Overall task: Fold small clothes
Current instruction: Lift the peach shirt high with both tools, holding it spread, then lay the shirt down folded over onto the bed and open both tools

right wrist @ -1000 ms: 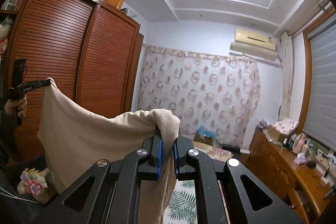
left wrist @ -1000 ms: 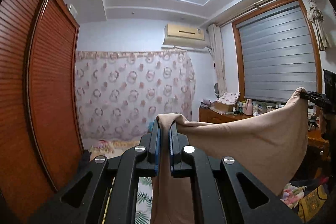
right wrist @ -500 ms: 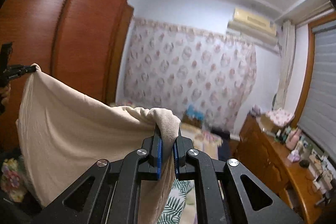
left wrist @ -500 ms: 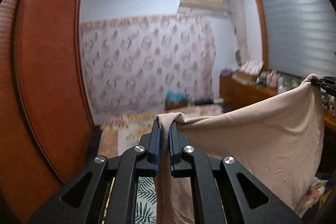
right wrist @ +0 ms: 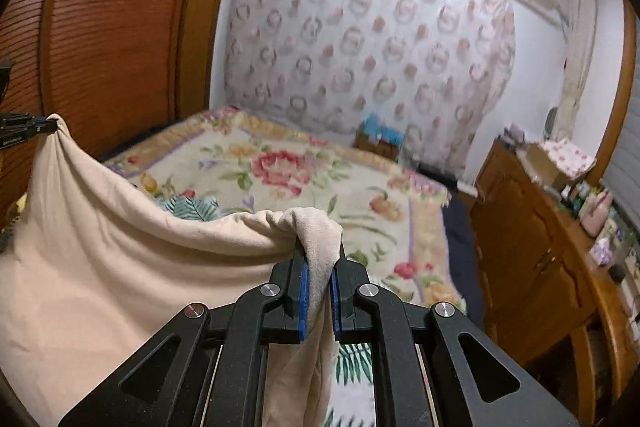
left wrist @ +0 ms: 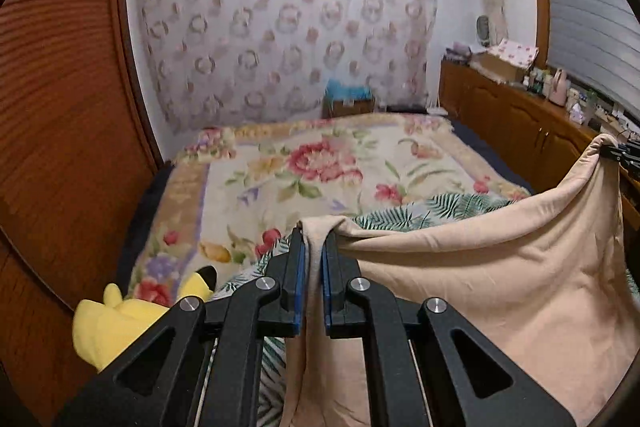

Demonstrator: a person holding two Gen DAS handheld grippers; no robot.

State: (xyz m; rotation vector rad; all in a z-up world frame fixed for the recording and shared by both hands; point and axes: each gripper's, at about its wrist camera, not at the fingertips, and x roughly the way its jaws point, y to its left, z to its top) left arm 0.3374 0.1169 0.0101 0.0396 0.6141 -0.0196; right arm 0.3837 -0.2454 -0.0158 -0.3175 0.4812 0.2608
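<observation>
Beige cloth garment [left wrist: 500, 279] slung between left gripper [left wrist: 314, 247] and right gripper [right wrist: 319, 255], above flowered bed blanket [left wrist: 320, 171]; yellow plush toy [left wrist: 120, 323] at blanket's near left corner; louvred wooden wardrobe [left wrist: 60, 107] left, wooden sideboard [right wrist: 532, 247] right, patterned curtain [left wrist: 280, 27] behind

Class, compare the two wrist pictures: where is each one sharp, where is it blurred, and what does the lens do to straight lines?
Left wrist view: the left gripper and beige cloth are sharp; the curtain and bedspread are smeared; the wardrobe edge bows. Right wrist view: the right gripper is crisp, the curtain and sideboard blurred, the corners black.
</observation>
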